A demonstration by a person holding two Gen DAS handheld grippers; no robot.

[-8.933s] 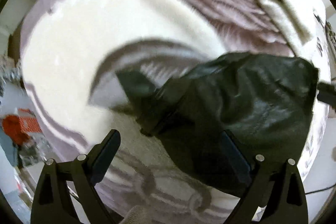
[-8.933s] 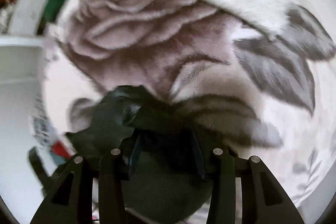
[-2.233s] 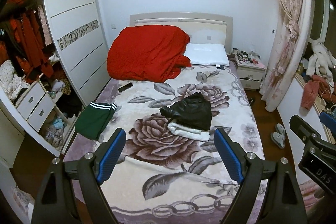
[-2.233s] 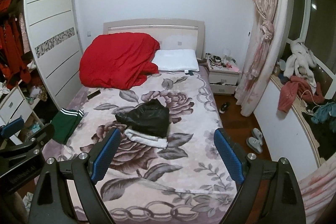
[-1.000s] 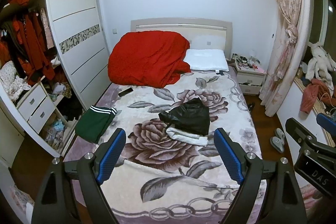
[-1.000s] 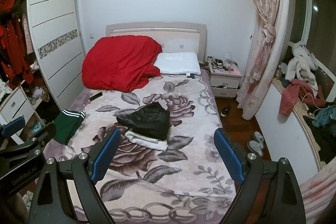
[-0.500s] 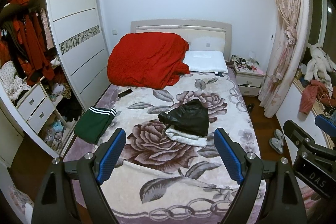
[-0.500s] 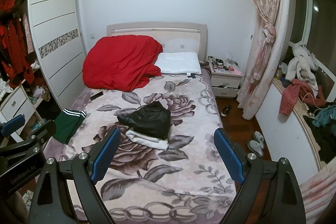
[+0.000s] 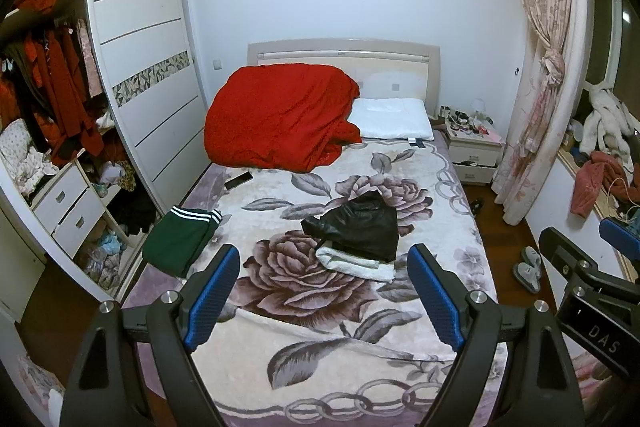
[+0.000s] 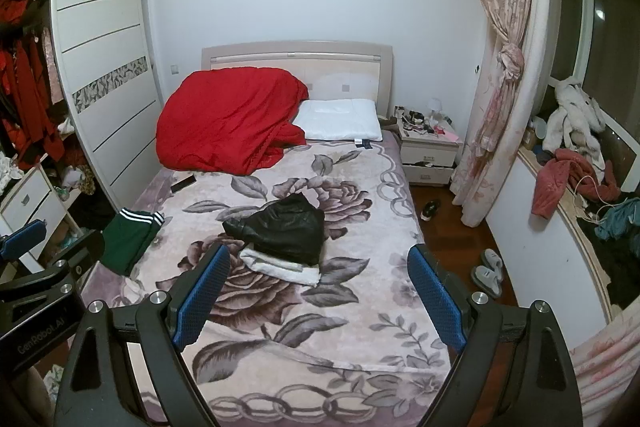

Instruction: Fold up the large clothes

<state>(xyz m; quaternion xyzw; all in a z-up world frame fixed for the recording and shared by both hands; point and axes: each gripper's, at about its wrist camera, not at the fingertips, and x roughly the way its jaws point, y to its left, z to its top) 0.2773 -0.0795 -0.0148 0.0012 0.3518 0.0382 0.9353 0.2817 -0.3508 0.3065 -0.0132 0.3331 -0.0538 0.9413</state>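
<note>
A folded black leather jacket with white fleece lining lies in the middle of the bed on the rose-patterned blanket; it also shows in the right wrist view. Folded green trousers with white stripes lie at the bed's left edge, also seen in the right wrist view. My left gripper is open and empty, held high, well back from the foot of the bed. My right gripper is open and empty, likewise far from the jacket.
A red quilt and white pillow lie at the head of the bed. A phone lies near the quilt. An open wardrobe stands left. A nightstand, curtain, slippers and clothes pile are right.
Since 8.9 s ago both grippers let go of the jacket and pulled far back from the bed. Over the last second the views hardly shift; both grippers stay open.
</note>
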